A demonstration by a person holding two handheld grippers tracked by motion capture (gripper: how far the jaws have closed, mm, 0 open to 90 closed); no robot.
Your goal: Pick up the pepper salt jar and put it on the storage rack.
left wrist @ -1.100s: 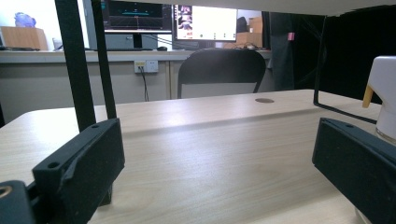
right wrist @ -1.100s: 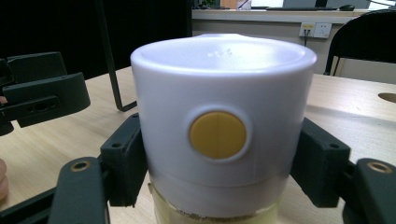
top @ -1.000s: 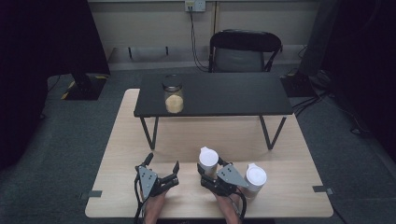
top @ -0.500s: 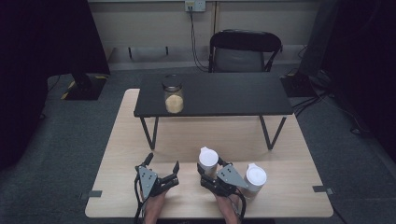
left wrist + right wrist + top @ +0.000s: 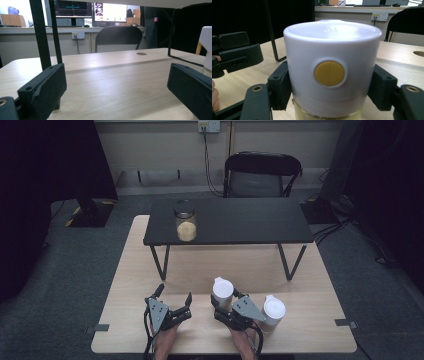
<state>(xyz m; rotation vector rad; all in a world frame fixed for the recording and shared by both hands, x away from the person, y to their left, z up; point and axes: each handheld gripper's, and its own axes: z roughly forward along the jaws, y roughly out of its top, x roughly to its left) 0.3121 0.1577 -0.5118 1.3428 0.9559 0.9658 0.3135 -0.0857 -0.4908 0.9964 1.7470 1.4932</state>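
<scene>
The jar [image 5: 222,292] with the white lid stands upright on the near part of the wooden desk [image 5: 200,265], in front of the low black table [image 5: 227,221]. In the right gripper view the lid [image 5: 332,65] has a round yellow spot on its side and pale contents show through the glass below it. The right gripper [image 5: 224,304] has its fingers [image 5: 279,88] closed against both sides of the jar, pressing just under the lid. A second white-lidded jar [image 5: 273,311] stands just to the right of that gripper, near the desk's front edge. The left gripper [image 5: 174,296] rests on the desk to the left of the held jar; its fingers [image 5: 42,90] stand wide apart with only bare desk between them. On the black table a glass jar [image 5: 185,221] with a dark lid stands near the left end, part filled with something yellowish. A black chair [image 5: 261,175] stands behind that table.
</scene>
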